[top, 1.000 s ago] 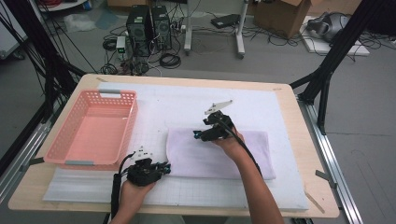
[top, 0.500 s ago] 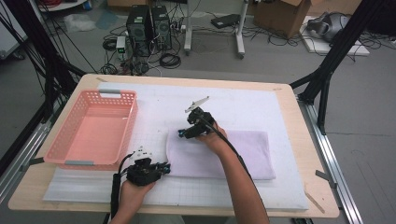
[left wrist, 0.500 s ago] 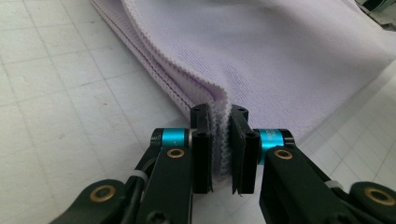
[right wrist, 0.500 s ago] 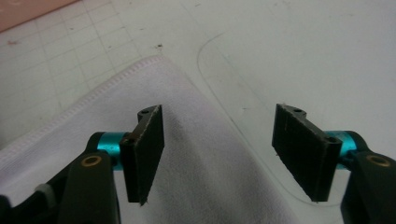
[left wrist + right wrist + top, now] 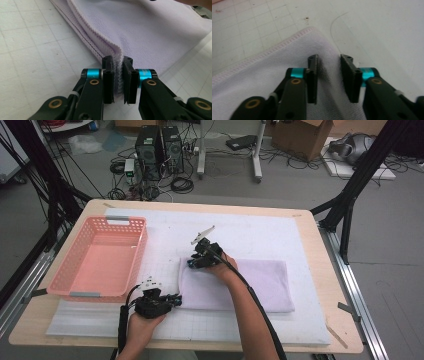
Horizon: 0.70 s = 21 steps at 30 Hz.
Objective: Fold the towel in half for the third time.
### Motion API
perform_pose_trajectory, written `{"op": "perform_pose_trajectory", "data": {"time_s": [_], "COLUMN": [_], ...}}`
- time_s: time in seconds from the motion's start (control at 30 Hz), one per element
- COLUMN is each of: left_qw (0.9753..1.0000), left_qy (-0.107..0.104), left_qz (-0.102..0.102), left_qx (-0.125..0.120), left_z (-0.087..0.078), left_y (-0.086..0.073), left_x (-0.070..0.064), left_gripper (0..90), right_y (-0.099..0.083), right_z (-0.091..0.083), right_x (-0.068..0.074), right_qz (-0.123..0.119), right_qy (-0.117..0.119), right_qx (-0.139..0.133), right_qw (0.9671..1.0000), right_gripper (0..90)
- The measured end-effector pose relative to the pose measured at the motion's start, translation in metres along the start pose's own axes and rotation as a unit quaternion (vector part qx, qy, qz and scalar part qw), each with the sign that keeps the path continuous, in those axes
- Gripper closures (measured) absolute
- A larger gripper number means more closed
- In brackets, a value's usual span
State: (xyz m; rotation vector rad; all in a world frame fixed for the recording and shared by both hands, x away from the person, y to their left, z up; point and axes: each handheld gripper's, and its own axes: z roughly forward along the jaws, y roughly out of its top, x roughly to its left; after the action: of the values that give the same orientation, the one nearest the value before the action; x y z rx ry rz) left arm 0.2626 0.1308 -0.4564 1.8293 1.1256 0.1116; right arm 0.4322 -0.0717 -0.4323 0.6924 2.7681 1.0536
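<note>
Towel pinched by left tool, right tool open over far corner

Lilac towel (image 5: 235, 285) is laid mid-surface (image 5: 310, 245); pink basket (image 5: 97, 257) sits at 9 o'clock, nothing blocking. Left tool (image 5: 119, 75) is clamped on towel's near-left edge. Right tool (image 5: 329, 75) is held w/ jaws apart over top-left corner, having moved toward 9 o'clock vs. 0.5 s ago.

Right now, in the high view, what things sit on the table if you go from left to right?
Pink basket → left gripper, pinching the towel's corner → right gripper, over the towel's far left corner → lavender towel.
</note>
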Motion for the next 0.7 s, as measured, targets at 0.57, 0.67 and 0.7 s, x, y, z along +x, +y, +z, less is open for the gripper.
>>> {"op": "perform_pose_trajectory", "data": {"time_s": [0.57, 0.67, 0.7], "left_qw": [0.9961, 0.9944, 0.9939], "left_qy": [-0.051, -0.064, -0.069], "left_qz": [0.008, 0.016, 0.018], "left_qx": [-0.071, -0.083, -0.085], "left_z": [-0.028, -0.032, -0.031], "left_y": [0.021, 0.029, 0.031], "left_x": [-0.008, -0.014, -0.016], "left_gripper": [81.6, 81.6, 81.6], "right_y": [0.003, 0.002, 0.002], "right_z": [-0.035, -0.046, -0.050], "right_x": [0.001, 0.000, 0.000], "right_qz": [0.029, 0.035, 0.036], "right_qy": [0.031, 0.034, 0.035], "right_qx": [-0.089, -0.110, -0.116], "right_qw": [0.9951, 0.9927, 0.9920], "right_gripper": [82.4, 82.4, 82.4]}}
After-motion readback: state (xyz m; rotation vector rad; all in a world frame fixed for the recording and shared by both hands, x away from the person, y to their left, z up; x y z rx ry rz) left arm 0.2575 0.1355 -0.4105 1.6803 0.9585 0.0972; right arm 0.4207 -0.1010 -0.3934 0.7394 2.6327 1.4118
